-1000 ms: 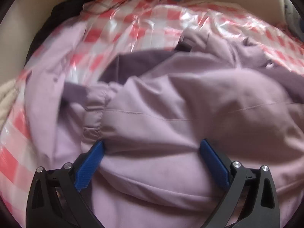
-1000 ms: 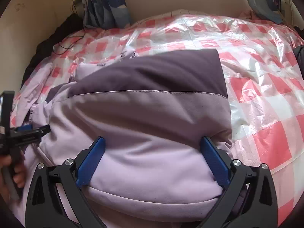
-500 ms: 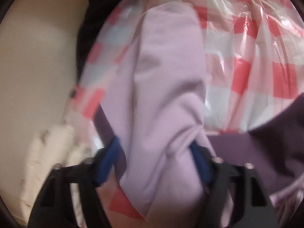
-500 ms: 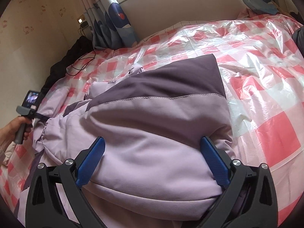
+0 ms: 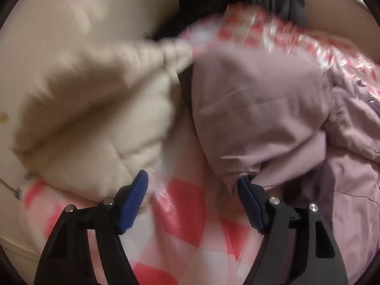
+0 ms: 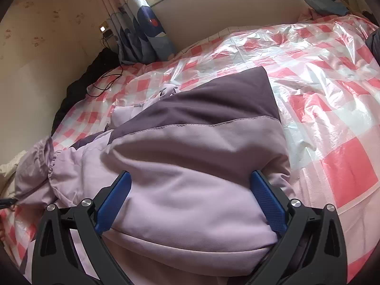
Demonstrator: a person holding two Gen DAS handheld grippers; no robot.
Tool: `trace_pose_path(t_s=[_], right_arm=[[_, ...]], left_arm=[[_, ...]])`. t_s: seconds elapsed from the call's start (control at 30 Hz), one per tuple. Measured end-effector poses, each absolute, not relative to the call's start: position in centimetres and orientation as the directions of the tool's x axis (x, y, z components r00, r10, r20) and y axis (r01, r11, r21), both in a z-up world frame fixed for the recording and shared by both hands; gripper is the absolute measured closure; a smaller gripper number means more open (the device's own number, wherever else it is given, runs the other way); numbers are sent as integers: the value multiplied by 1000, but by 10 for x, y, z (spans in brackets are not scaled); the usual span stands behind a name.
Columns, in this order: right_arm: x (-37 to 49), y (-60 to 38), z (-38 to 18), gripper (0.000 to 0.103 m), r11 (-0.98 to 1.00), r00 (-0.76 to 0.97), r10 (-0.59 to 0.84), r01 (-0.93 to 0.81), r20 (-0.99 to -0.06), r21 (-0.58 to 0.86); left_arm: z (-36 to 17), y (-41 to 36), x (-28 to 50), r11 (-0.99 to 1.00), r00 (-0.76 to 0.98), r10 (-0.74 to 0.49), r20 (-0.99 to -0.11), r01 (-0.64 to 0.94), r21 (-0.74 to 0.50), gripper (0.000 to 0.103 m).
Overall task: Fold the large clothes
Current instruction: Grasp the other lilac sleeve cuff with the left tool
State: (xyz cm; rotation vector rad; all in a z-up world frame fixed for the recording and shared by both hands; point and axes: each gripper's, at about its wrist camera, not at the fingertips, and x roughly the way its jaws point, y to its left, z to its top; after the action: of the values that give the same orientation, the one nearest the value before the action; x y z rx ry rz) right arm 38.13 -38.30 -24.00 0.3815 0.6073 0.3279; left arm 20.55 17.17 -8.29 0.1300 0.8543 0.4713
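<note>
A lilac padded jacket [image 6: 185, 147] with a dark purple panel [image 6: 213, 99] lies bunched on the bed. My right gripper [image 6: 190, 174] stands wide open over its near bulk, the fabric bulging up between the blue pads. One lilac sleeve [image 6: 35, 166] trails off to the left. In the blurred left wrist view that sleeve [image 5: 256, 109] hangs beside the right finger and brushes its tip. My left gripper [image 5: 192, 177] has its jaws opening, and only the checked sheet [image 5: 185, 213] shows between them.
The bed has a red-and-white checked sheet under clear plastic [image 6: 332, 95]. A cream quilted cover [image 5: 90, 118] lies at the left edge by the wall. Dark clothing [image 6: 78, 90] and a black cable [image 6: 106, 80] sit at the far left corner, below a patterned curtain [image 6: 144, 35].
The left gripper left the jacket body, narrowed around the sleeve while swinging left, and now stands wider with the sleeve beside one finger. The right gripper's view tipped up slightly, then held still.
</note>
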Motion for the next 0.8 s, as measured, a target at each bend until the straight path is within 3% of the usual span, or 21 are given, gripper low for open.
trace_pose_path(t_s=[0.03,0.07,0.13,0.3,0.33,0.53,0.6,0.67,0.7,0.73,0.8], right_arm=[[381,-384,-240,6,878,775,408,-186,-484,442],[381,-385,-240,6,874,776,412,-187,-478,449],[381,-386,-241,6,869,777,417,-189,-471,458],[380,-390,-242,6,855,778,435,-199,-453,479],[380,-390,-242,6,853,778,438,-200,-451,482],[380,-393,-243,6,843,780,448,-207,-437,496],[380,-393,-243,6,844,781,448,-207,-436,495],[379,-393,-243,6,844,781,448,-208,-436,495],[379,-393,-243,6,844,781,447,-208,-436,495],[379,-393,-243,6,844,781,447,-207,-436,495],[379,-393,-243,6,843,781,448,-208,-435,496]], left_arm=[[-65,157,199,897,632,440,-638,-343,280,22],[-46,148,196,931,709,358,-608,-319,176,14],[-26,131,206,972,796,204,-570,-233,23,9],[-65,41,289,880,758,323,-567,-21,474,9],[-80,33,300,856,730,345,-590,13,517,9],[-150,58,363,856,541,315,-780,193,480,9],[-156,64,374,848,530,342,-776,182,498,11],[-154,79,382,892,507,318,-801,127,434,34],[-150,92,386,933,486,270,-832,83,351,59],[-145,102,389,958,482,231,-845,38,283,73],[-128,118,388,986,521,153,-840,-22,167,81]])
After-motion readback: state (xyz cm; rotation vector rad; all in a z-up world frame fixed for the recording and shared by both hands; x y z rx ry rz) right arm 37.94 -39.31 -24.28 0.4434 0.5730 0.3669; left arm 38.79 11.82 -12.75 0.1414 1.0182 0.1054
